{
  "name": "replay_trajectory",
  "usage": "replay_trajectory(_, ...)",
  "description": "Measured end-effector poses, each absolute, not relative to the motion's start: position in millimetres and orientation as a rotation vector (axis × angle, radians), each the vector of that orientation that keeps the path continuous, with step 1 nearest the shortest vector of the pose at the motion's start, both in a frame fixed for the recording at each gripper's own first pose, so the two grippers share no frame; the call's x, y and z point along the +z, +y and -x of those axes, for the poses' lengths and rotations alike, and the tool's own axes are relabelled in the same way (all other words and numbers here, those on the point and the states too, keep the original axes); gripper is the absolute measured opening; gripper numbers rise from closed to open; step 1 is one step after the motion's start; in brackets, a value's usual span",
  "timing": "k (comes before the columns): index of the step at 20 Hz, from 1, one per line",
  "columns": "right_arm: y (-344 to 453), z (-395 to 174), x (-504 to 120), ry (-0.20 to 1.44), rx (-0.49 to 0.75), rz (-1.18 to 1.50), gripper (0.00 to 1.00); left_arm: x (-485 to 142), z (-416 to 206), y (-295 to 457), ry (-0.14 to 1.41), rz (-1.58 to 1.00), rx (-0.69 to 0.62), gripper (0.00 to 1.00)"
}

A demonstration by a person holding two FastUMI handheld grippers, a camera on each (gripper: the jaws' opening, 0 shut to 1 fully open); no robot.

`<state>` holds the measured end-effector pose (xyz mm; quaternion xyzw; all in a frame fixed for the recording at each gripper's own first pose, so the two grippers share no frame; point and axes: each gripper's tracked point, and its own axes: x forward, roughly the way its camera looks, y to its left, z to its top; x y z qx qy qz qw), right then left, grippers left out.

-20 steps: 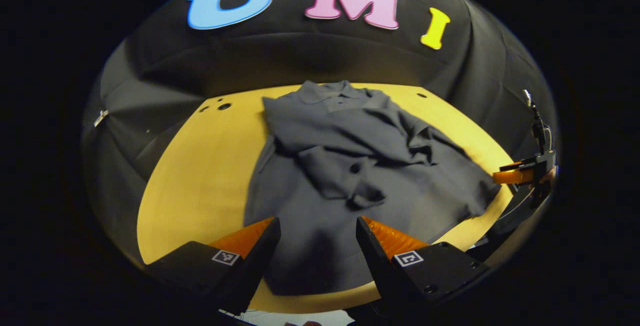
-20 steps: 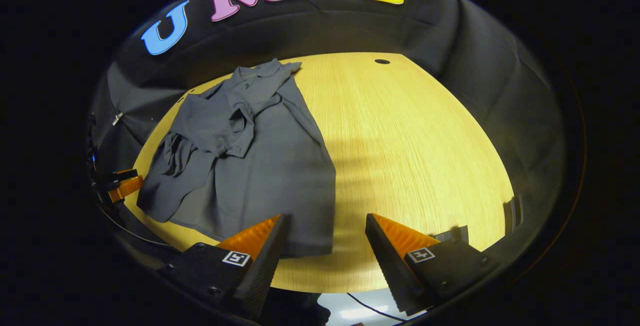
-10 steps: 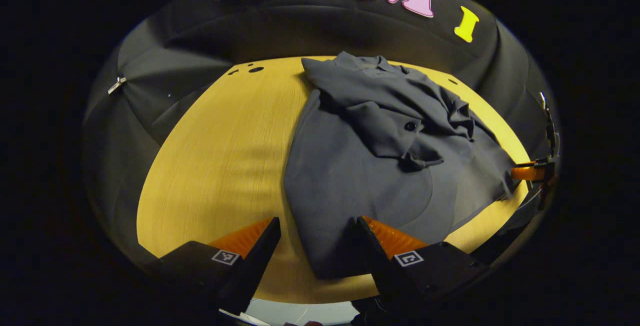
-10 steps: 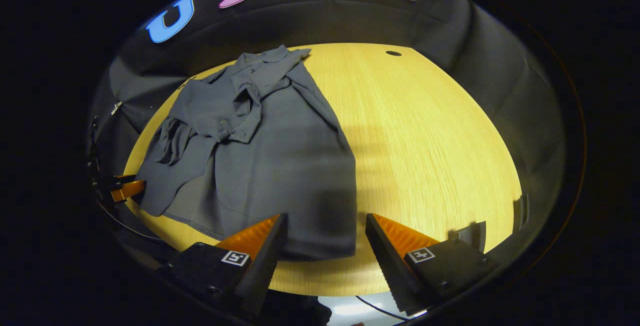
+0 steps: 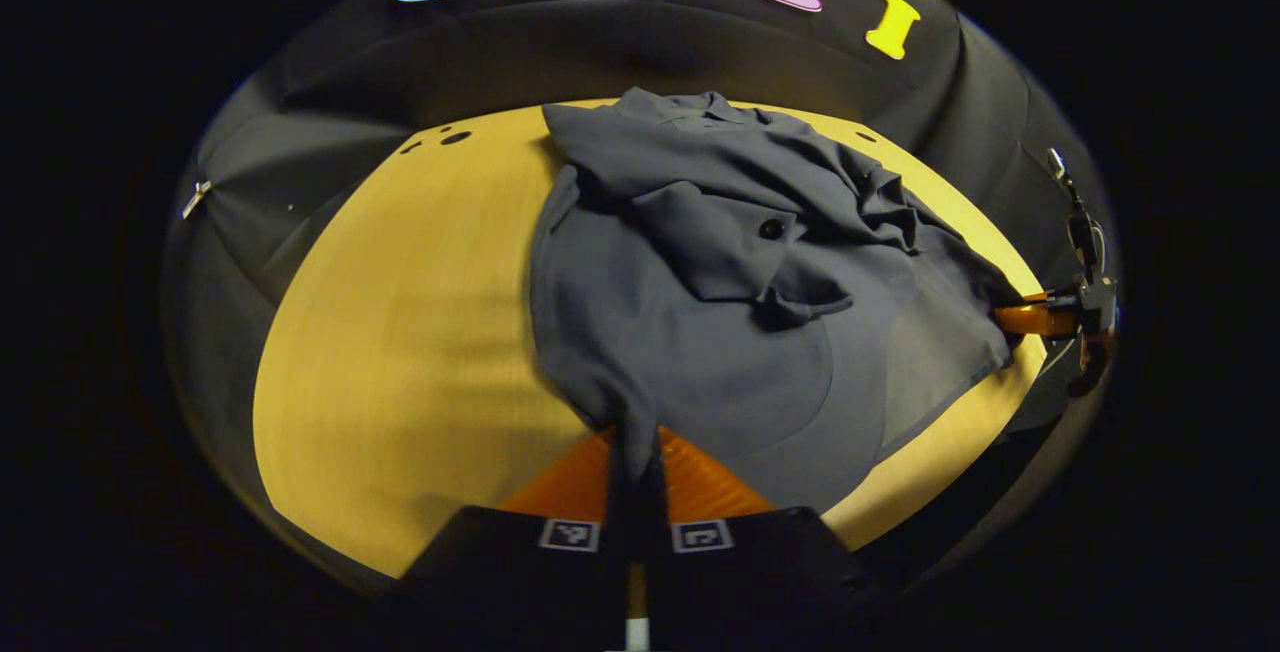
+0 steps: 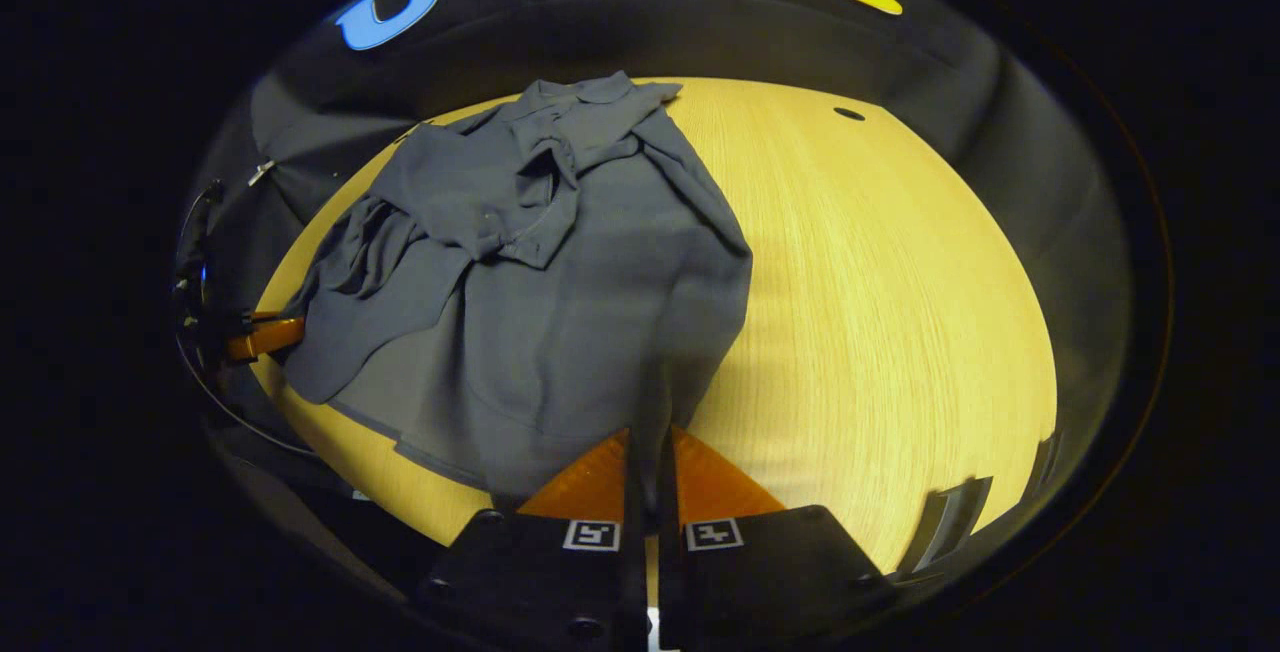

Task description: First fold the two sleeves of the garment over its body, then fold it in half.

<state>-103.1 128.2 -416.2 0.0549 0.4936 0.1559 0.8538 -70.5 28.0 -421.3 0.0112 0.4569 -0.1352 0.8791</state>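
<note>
- A dark grey shirt (image 5: 700, 332) lies spread on a yellow wooden worktop (image 5: 400, 332), its collar at the far edge toward the booth's black cloth wall (image 5: 620, 42).
- Both sleeves are folded in over the shirt's body: one sleeve (image 5: 720, 252) lies flat across the chest with its cuff pointing to the near hem, the other sleeve (image 5: 880, 212) is bunched in wrinkles beside it.
- In the left gripper view, the left tongs (image 5: 635, 472) are closed tight on a near hem corner of the shirt, a narrow ridge of cloth pinched between the two fingers.
- In the right gripper view, the right tongs (image 6: 650, 467) are likewise clamped on the other near hem corner of the shirt (image 6: 560, 312), cloth rising in a thin fold between their fingers.
- In the left gripper view the other tongs appear small at the shirt's far side edge, touching the cloth; in the right gripper view the other tongs likewise appear at the shirt's opposite edge.
- The worktop (image 6: 880, 282) beside the shirt, on the side away from the bunched sleeve, is bare wood with a small dark hole (image 6: 849, 114) near its far edge.
</note>
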Motion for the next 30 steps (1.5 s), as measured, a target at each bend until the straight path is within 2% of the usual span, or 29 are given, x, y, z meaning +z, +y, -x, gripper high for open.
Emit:
replay_trajectory(1,131,101,-414,1.053,0.332,-0.164,0.09,-421,71,28,0.965,-0.02,-0.274,0.06)
replay_trajectory(3,127,104,-410,1.051,0.319,-0.202,0.06,-420,77,30,0.965,-0.041,-0.265,0.06)
replay_trajectory(9,117,137,-383,1.025,0.347,-0.243,0.06,-396,99,27,0.976,0.015,-0.265,0.06)
replay_trajectory(11,113,131,-373,1.018,0.348,-0.249,0.06,-385,109,28,0.984,0.033,-0.264,0.06)
replay_trajectory(15,108,104,-334,0.942,0.341,-0.328,0.06,-353,85,30,0.909,0.01,-0.239,0.05)
replay_trajectory(23,97,14,-224,0.652,0.318,-0.369,0.06,-251,38,48,0.726,0.142,-0.18,0.06)
replay_trajectory(30,109,-82,-169,0.499,0.354,-0.322,0.05,-204,-55,55,0.601,0.182,-0.135,0.05)
